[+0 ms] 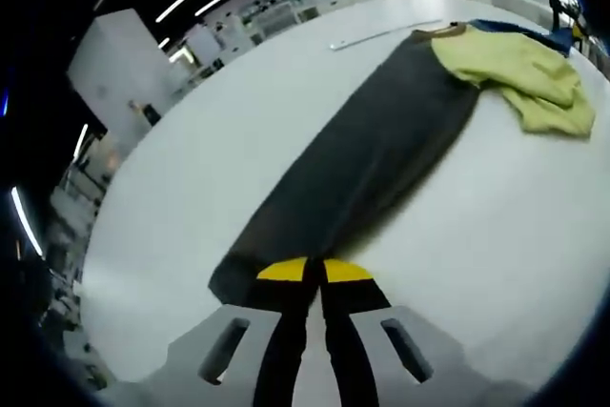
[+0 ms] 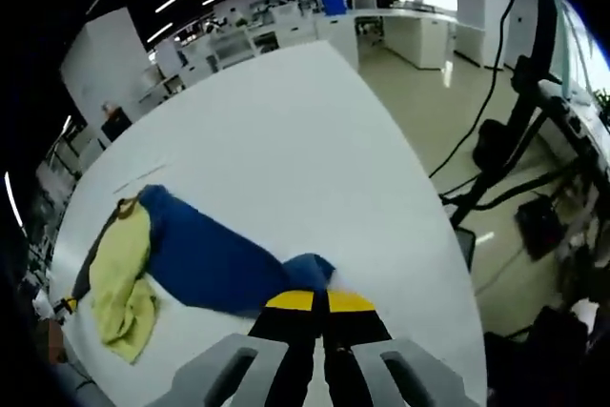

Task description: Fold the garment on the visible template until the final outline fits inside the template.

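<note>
Left gripper (image 1: 315, 272): two black jaws with yellow tips, rising from a pale grey body with a slanted slot on each side. Right gripper (image 2: 319, 302): same build, black jaws, yellow tips, grey slotted body.

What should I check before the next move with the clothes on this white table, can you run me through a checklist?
1. Left claw closed on the dark grey garment: ok, the jaws are shut at its near end.
2. Right claw closed on the blue garment: ok, the jaws are shut at its near end.
3. Dark grey garment lying flat: ok, it stretches long and smooth across the white table.
4. Yellow-green garment out of the way: not ok, it lies crumpled over the far end of the dark grey one.
5. Template outline located: cannot tell, no clear outline is visible on the table.
6. Garments within the table edge: ok.
</note>
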A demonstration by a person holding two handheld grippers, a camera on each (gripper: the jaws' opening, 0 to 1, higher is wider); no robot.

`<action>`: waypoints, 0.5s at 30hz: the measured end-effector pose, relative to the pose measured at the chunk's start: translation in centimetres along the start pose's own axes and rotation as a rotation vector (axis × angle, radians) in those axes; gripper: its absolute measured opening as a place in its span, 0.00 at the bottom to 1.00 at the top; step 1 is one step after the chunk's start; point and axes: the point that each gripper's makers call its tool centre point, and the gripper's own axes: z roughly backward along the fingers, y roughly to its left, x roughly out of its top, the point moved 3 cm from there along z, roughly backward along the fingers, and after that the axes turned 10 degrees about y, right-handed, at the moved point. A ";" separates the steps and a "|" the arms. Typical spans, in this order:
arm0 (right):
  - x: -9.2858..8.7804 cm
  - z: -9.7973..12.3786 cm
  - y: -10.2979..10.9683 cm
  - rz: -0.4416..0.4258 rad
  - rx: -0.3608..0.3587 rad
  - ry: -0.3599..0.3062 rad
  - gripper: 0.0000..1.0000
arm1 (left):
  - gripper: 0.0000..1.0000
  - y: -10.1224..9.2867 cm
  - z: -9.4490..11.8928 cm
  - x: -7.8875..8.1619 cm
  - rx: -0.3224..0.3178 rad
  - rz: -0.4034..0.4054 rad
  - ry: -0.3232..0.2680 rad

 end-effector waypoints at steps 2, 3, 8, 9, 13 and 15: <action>-0.1 0.0 -0.1 -0.005 -0.008 0.013 0.00 | 0.02 0.0 0.0 0.0 0.001 0.001 0.001; -0.2 0.0 -0.1 -0.005 -0.014 0.017 0.00 | 0.02 0.0 0.0 0.0 0.000 0.001 0.002; -0.3 -0.4 -0.6 -0.005 -0.036 0.043 0.00 | 0.02 0.0 -0.1 0.0 0.000 -0.001 0.006; -0.3 -0.6 -0.7 -0.004 -0.038 0.043 0.00 | 0.02 0.1 -0.1 0.0 0.001 0.001 0.007; -0.1 -0.6 -0.7 -0.007 -0.029 0.031 0.00 | 0.04 0.2 0.1 -0.1 0.006 0.010 0.009; 0.0 -0.6 -0.6 -0.003 -0.027 0.024 0.00 | 0.06 0.3 0.2 -0.2 0.004 0.027 0.011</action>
